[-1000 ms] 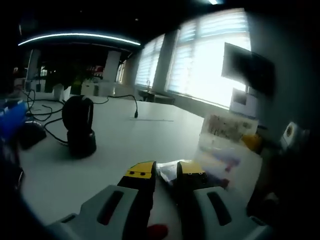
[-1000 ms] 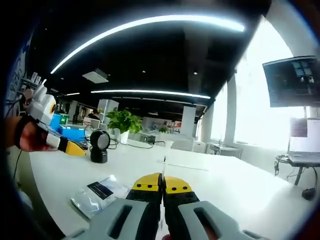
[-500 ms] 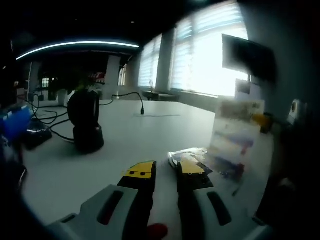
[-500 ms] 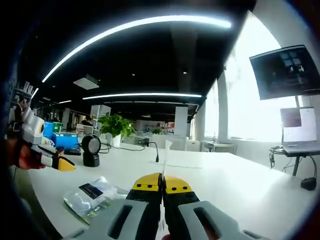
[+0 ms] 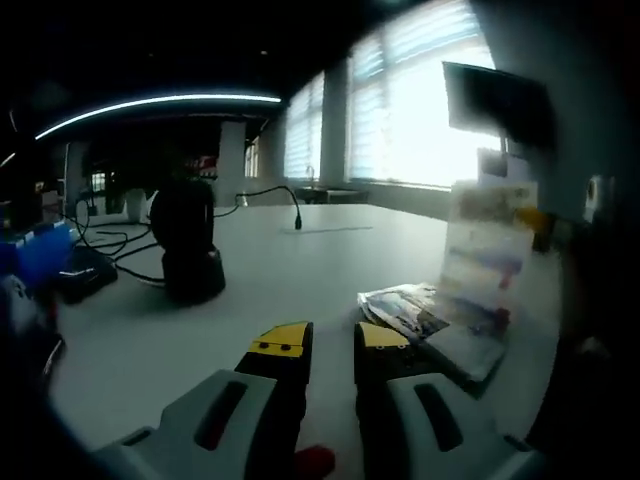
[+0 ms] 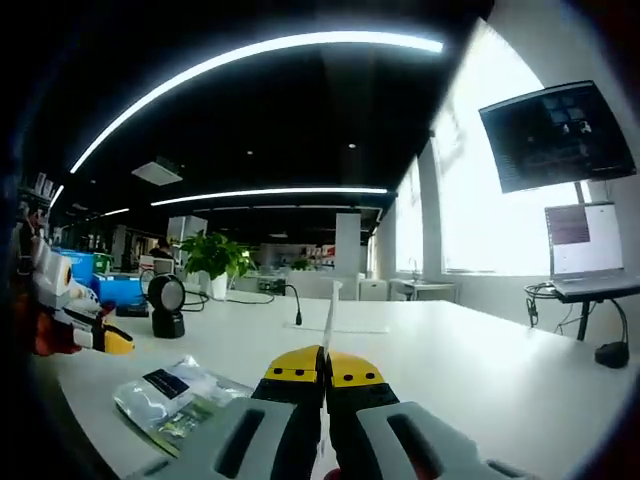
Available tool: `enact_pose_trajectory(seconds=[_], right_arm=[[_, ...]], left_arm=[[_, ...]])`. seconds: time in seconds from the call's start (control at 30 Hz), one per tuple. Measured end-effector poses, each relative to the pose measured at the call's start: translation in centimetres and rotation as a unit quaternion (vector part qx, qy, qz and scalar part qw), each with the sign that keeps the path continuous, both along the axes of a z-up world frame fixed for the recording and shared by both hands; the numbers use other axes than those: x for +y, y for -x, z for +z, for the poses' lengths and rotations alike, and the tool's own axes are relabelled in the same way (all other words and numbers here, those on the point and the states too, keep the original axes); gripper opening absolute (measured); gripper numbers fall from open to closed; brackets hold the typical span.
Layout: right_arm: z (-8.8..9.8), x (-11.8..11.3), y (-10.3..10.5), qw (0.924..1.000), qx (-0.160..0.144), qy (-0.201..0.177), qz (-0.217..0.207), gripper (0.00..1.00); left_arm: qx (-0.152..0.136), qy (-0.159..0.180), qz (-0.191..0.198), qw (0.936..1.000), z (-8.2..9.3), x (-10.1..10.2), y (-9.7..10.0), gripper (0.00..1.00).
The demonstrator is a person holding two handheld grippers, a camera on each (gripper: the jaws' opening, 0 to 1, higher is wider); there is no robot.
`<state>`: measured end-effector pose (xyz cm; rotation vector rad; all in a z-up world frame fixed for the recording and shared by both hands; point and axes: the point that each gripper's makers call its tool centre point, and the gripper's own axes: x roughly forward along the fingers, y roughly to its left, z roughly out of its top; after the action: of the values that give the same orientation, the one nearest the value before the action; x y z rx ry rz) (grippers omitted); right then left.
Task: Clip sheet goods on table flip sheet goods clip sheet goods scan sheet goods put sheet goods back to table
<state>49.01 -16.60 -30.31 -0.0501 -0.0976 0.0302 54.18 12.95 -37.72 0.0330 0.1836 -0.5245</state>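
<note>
Left gripper view: the left tongs (image 5: 332, 345) sit low over the white bench (image 5: 280, 270), jaws apart with a clear gap between the yellow tips, nothing between them. Just ahead and to the right of the tips, a stack of sheet goods packets (image 5: 430, 318) lies flat on the bench; the printed top packet overlaps a paler one beneath. Beyond the stack, an upright sheet packet (image 5: 487, 245) stands edge-lit against the window (image 5: 420, 100); its lower end is blurred and what holds it cannot be told from this view. A black scanner (image 5: 190, 240) on a round base stands on the bench to the left, well apart from the stack, with cables (image 5: 110, 262) trailing past it. A blue box (image 5: 35, 255) shows at the far left edge.

Right gripper view: the right tongs (image 6: 326, 368) are closed, tips together, clamped on a thin sheet packet seen edge-on (image 6: 328, 318) that rises straight up from between the tips. The flat stack of packets (image 6: 175, 400) lies on the bench to the lower left. The left gripper (image 6: 75, 320), in a person's hand, is at the far left, near the stack. The scanner (image 6: 166, 306) stands farther back, with a potted plant (image 6: 213, 262) behind it. A wall screen (image 6: 556, 135) and a laptop (image 6: 590, 252) are at the right.
</note>
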Motion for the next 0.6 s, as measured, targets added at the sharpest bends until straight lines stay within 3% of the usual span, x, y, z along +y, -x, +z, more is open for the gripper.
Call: enact_pose_trajectory(seconds=[0.1, 0.6], right_arm=[[-0.1, -0.4, 0.1, 1.0, -0.001, -0.007, -0.002, 0.0], [-0.9, -2.4, 0.1, 0.9976, 0.004, -0.067, -0.014, 0.0]], left_arm=[[-0.014, -0.021, 0.005, 0.9997, -0.3, 0.3, 0.0, 0.09], [-0.024, -0.035, 0.001, 0.9991, -1.3, 0.7, 0.0, 0.09]])
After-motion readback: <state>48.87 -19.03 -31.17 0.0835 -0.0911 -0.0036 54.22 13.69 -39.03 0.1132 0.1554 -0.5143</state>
